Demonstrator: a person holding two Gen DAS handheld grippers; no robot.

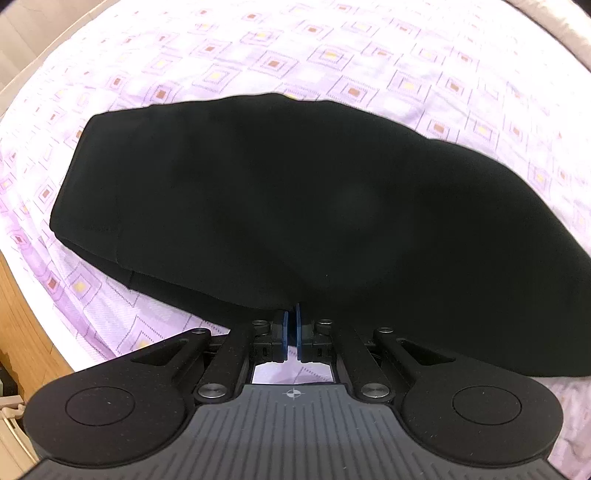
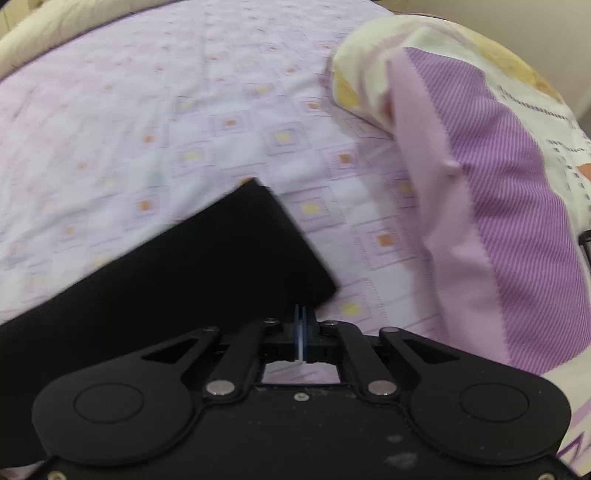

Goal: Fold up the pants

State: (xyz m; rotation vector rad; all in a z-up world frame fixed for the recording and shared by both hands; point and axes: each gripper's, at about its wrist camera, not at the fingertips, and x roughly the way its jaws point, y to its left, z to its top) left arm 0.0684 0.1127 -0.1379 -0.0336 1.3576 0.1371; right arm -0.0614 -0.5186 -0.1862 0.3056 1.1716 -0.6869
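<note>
The black pants (image 1: pixel 295 206) lie folded lengthwise on the lilac patterned bedsheet (image 1: pixel 258 55), filling the middle of the left wrist view. My left gripper (image 1: pixel 291 314) is shut on the near edge of the pants; its blue pads pinch the fabric. In the right wrist view the pants (image 2: pixel 207 266) run from lower left to a squared end at the centre. My right gripper (image 2: pixel 302 314) is shut on the near edge of that end. The right view is blurred.
A pillow (image 2: pixel 480 177) in purple stripes and cream lies on the sheet (image 2: pixel 147 110) at the right. A wooden bed frame edge (image 1: pixel 26 306) runs along the left. A cream headboard or rim (image 2: pixel 74 22) curves along the far side.
</note>
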